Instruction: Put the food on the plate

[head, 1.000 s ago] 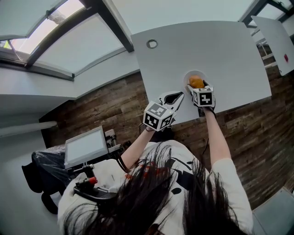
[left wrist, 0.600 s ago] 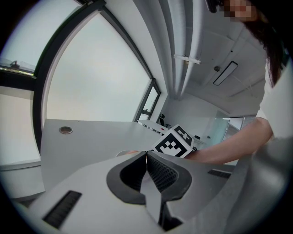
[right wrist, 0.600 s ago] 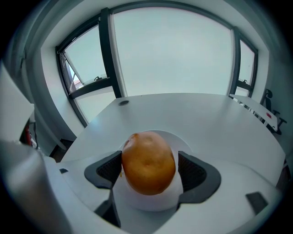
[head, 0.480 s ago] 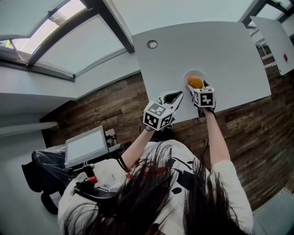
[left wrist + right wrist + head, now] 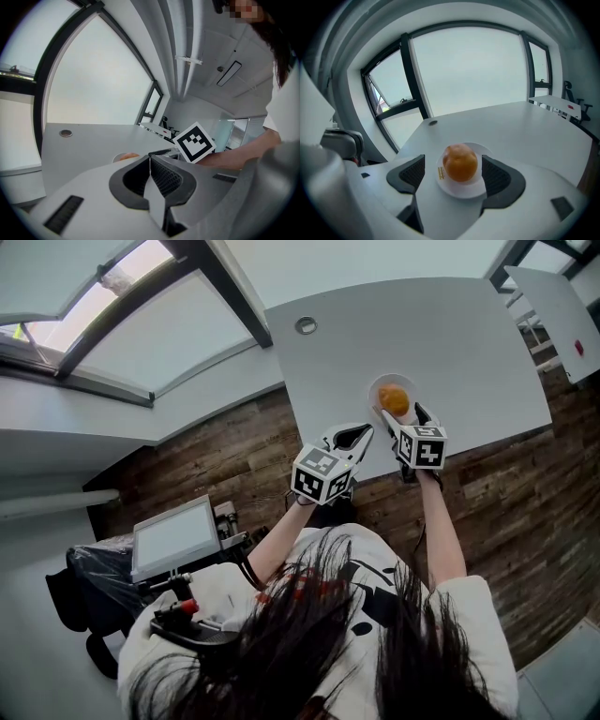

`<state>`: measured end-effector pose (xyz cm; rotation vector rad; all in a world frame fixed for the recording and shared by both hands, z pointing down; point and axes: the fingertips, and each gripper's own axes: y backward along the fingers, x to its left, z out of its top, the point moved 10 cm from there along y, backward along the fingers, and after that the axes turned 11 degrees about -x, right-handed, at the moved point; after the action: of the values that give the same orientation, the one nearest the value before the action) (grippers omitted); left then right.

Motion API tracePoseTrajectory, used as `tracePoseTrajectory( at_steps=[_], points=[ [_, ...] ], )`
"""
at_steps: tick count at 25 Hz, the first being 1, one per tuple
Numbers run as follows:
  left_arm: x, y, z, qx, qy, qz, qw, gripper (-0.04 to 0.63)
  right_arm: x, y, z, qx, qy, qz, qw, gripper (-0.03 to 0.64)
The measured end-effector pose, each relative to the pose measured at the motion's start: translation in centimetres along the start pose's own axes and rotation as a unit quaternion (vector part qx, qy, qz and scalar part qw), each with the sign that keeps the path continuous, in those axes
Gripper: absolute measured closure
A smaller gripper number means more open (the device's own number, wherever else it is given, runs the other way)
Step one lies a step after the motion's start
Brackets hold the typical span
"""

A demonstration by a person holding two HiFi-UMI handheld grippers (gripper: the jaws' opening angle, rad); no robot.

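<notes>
One round orange food item (image 5: 460, 162) sits centred on the white plate (image 5: 464, 191) on the table (image 5: 459, 343). Right gripper (image 5: 403, 418): jaws wide apart, lined up on the plate, gripping nothing. Left gripper (image 5: 150, 165): jaws pressed together, empty. Food likely light, smooth-skinned, prone to rolling; best gripped gently across its widest middle.

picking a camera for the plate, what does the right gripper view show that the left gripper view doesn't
Only the right gripper view: the right gripper open, the whole orange food on the white plate seen between its jaws, a yellow sticker on the plate. Only the left gripper view: the left gripper shut on nothing, the right gripper's marker cube, the person's forearm. Both: the table, its grommet, and the plate with food, a sliver in the left one.
</notes>
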<state>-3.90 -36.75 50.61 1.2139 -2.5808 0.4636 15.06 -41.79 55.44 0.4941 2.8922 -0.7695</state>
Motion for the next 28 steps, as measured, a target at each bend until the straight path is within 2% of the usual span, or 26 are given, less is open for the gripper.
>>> tracePoseTrajectory(
  at_steps=[6, 12, 14, 18, 20, 24, 28],
  points=[
    [-2.8, 0.7, -0.4, -0.005, -0.008, -0.001, 1.0000, 0.589, 1.0, 5.2, 0.4, -0.058, -0.018, 0.008, 0.998, 0.250],
    [-3.0, 0.9, 0.0, -0.011, -0.005, 0.002, 0.9999, 0.589, 2.3, 7.1, 0.6, -0.083, -0.082, 0.002, 0.993, 0.253],
    [-2.9, 0.9, 0.3, -0.014, -0.003, 0.002, 0.9999, 0.589, 2.6, 7.6, 0.4, -0.086, -0.103, -0.005, 0.991, 0.351],
    [-5.6, 1.8, -0.1, -0.022, -0.009, 0.001, 0.9997, 0.589, 2.8, 11.2, -0.9, -0.093, -0.122, -0.008, 0.988, 0.353],
    [-7.7, 2.5, -0.5, -0.028, -0.016, 0.002, 0.9995, 0.589, 2.8, 14.0, -1.6, -0.110, -0.132, -0.014, 0.985, 0.438],
    [-10.5, 3.5, -1.0, -0.038, -0.022, 0.004, 0.9990, 0.589, 3.0, 18.0, -2.2, -0.135, -0.157, 0.000, 0.978, 0.442],
    [-13.4, 4.7, -2.0, -0.045, -0.024, 0.007, 0.9987, 0.589, 3.5, 21.5, -3.0, -0.145, -0.153, 0.016, 0.978, 0.442]
  ],
)
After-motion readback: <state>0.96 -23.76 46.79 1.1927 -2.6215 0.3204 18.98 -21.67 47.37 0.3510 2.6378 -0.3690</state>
